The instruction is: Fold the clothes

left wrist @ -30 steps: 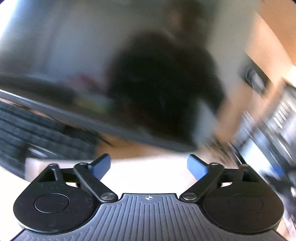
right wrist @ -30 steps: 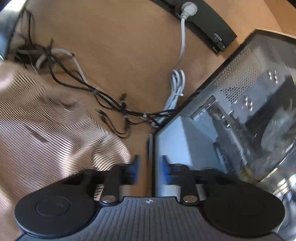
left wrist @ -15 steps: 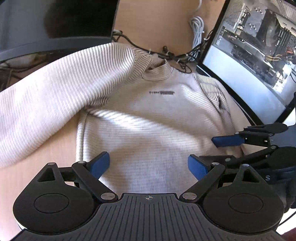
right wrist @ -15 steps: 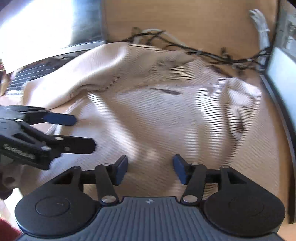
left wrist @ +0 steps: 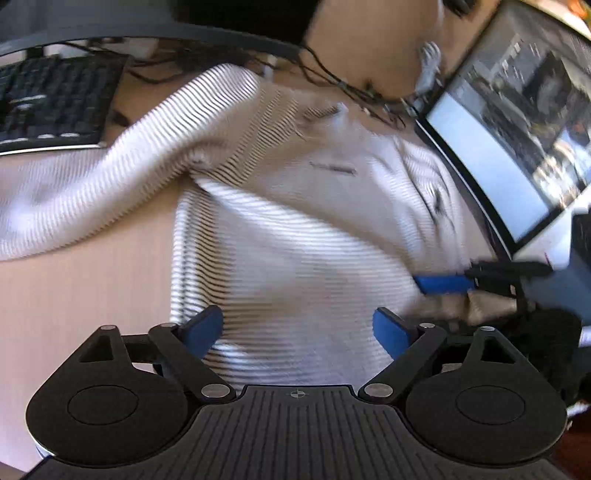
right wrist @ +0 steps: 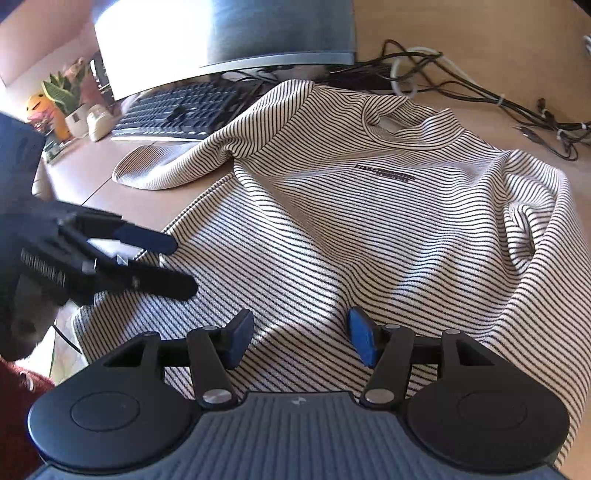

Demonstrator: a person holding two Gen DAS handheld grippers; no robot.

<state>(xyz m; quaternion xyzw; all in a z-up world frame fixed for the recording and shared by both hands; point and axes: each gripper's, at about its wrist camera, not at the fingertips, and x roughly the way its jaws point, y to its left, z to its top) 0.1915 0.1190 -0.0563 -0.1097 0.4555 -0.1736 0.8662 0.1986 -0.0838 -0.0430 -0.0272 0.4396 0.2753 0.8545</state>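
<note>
A wooden worktop (right wrist: pixel 110 177) carries a computer setup: a black keyboard (right wrist: pixel 181 110) below a monitor (right wrist: pixel 221 33), a tangle of dark cables (right wrist: pixel 480 92) along the back, and a glass-sided computer case (left wrist: pixel 517 122) at the right edge in the left wrist view. A small potted plant (right wrist: pixel 68 99) and a yellow figurine (right wrist: pixel 37 105) stand beyond the keyboard. Spread front-up across the middle of the worktop lies a cream sweater with thin dark stripes (right wrist: pixel 369 229), collar toward the cables, one sleeve (right wrist: pixel 177 162) flung out toward the keyboard, the other side bunched into folds. The left hand-held gripper (left wrist: pixel 297 332) hovers low over the sweater's lower-left edge, its blue pads wide apart and holding nothing. The right hand-held gripper (right wrist: pixel 301 339) sits over the lower hem, its jaws parted as well, with striped cloth showing between the pads but not pinched. The left wrist view is blurred.
</note>
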